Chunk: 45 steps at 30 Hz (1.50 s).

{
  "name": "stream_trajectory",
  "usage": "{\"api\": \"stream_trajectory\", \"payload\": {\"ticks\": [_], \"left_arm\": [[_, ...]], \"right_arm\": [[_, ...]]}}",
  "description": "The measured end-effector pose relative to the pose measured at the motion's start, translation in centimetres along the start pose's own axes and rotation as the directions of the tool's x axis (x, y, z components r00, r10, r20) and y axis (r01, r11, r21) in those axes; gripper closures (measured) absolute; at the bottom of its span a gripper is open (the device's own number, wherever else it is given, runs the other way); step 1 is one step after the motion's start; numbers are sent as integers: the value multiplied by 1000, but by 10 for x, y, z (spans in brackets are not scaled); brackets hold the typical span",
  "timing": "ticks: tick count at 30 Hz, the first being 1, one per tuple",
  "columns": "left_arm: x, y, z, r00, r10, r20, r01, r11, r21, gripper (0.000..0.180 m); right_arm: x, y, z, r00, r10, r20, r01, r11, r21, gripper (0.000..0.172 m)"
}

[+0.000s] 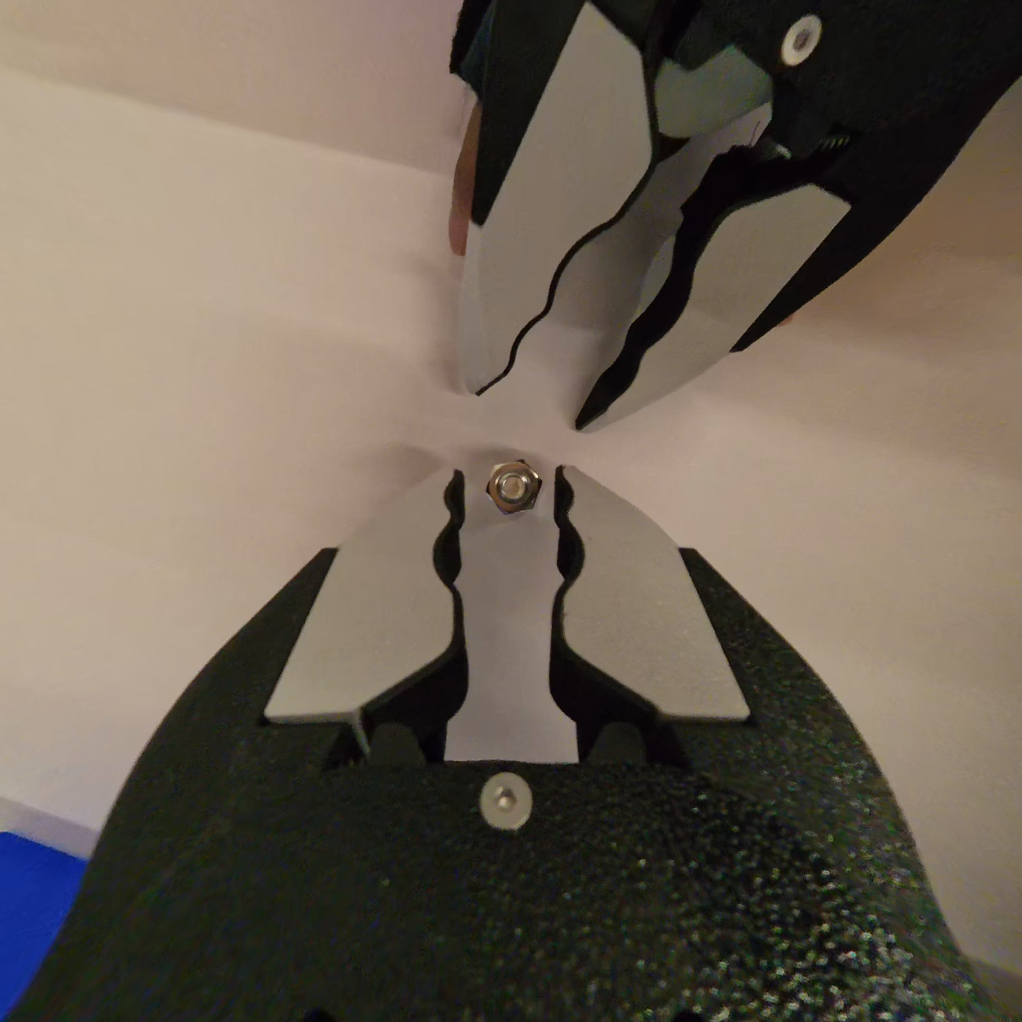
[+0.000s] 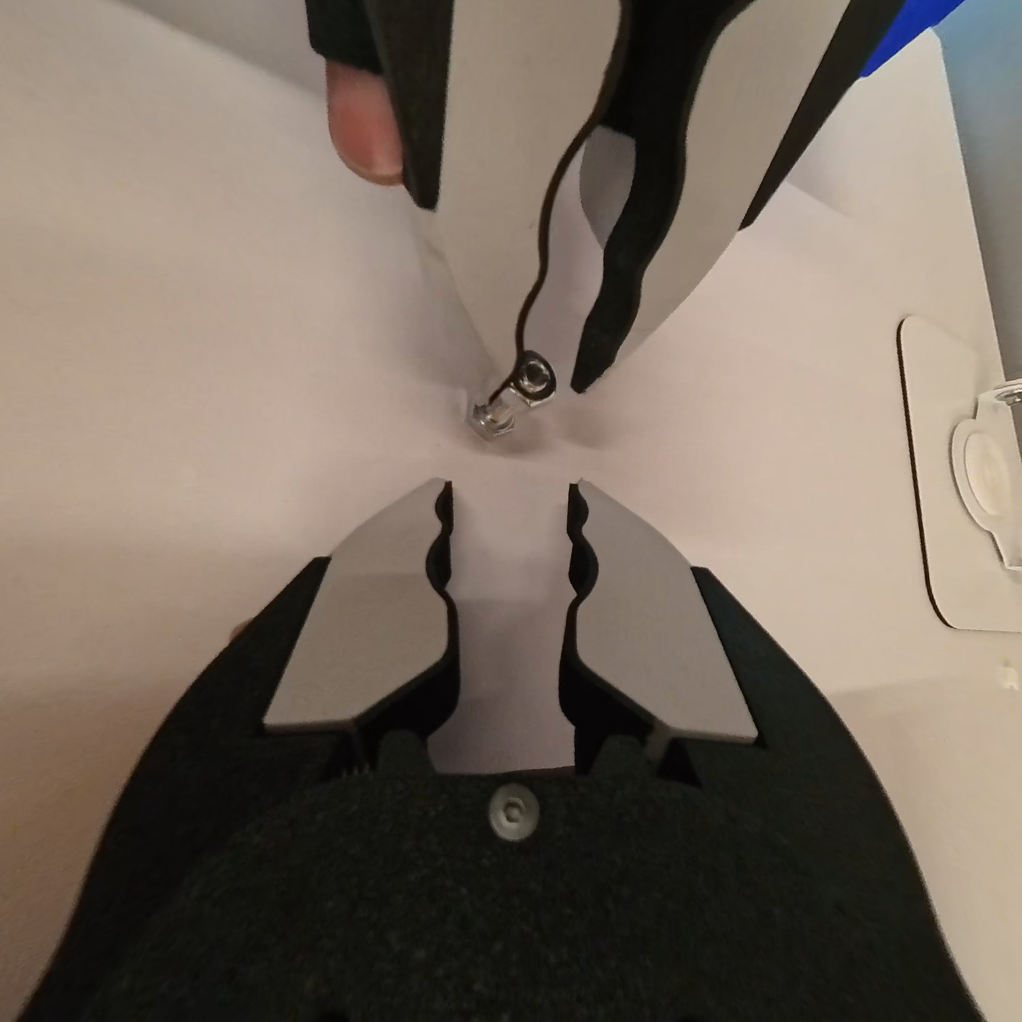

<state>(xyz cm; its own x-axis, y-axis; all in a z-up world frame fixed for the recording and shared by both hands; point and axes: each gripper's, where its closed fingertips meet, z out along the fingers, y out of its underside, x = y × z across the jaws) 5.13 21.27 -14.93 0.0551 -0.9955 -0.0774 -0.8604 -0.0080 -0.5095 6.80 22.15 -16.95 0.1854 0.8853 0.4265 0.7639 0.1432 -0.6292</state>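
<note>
Shiny steel bolt (image 1: 514,490) with hex nuts, lying on the matte white table (image 1: 193,387) between the wavy black pads (image 1: 454,509) of the left gripper (image 1: 507,476), clear of both. Right gripper (image 2: 510,488) likewise parted, bare (bolt just beyond). Clear plastic piece (image 2: 990,486) cut off at the edge.

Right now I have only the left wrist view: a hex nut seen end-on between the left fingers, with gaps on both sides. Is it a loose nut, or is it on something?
Observer: It is on a short bolt. The right wrist view shows the shaft from the side, with a second hex piece at the other end.
Operator: Is there anything else nearby that I can't see?
Observer: Yes, a white card lies off to the right of the right gripper, with a clear plastic piece on it.
</note>
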Motion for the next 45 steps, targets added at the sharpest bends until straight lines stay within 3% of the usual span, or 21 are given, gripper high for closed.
{"api": "stream_trajectory", "payload": {"ticks": [5,10,12,20,22,24,26,30,36,41,45], "left_arm": [[-6,3,-3,999,-14,34,12,998,65,141],[-23,-1,-14,986,-52,156,-1,947,322,139],[-22,2,-20,985,-62,163,-2,930,368,140],[-18,15,-16,990,-76,116,27,926,377,140],[-16,15,-13,992,-78,101,35,926,375,140],[-14,17,-9,993,-69,92,31,931,363,140],[-11,17,-7,996,-60,72,30,932,361,139],[-5,11,-9,998,-54,12,44,907,419,138],[5,-21,-26,994,-51,-99,102,780,618,137],[6,-40,-52,983,-59,-175,173,621,764,143],[10,-46,-62,964,-44,-261,242,546,802,146]], "right_arm": [[3,-18,-5,997,73,10,-74,992,106,132],[5,-36,-6,980,197,38,-201,962,184,129],[8,-37,-4,974,227,20,-227,957,180,129],[9,-35,10,957,290,-25,-285,951,123,130],[8,-32,14,957,287,-36,-282,954,97,136],[5,-30,17,961,274,-34,-271,959,79,152],[4,-30,15,966,256,-25,-253,964,78,153],[10,-39,-1,953,300,41,-303,934,188,153],[24,-82,-48,931,329,160,-361,748,557,153],[30,-97,-70,923,331,194,-370,630,683,153],[30,-101,-75,914,338,225,-389,573,721,154]]}}
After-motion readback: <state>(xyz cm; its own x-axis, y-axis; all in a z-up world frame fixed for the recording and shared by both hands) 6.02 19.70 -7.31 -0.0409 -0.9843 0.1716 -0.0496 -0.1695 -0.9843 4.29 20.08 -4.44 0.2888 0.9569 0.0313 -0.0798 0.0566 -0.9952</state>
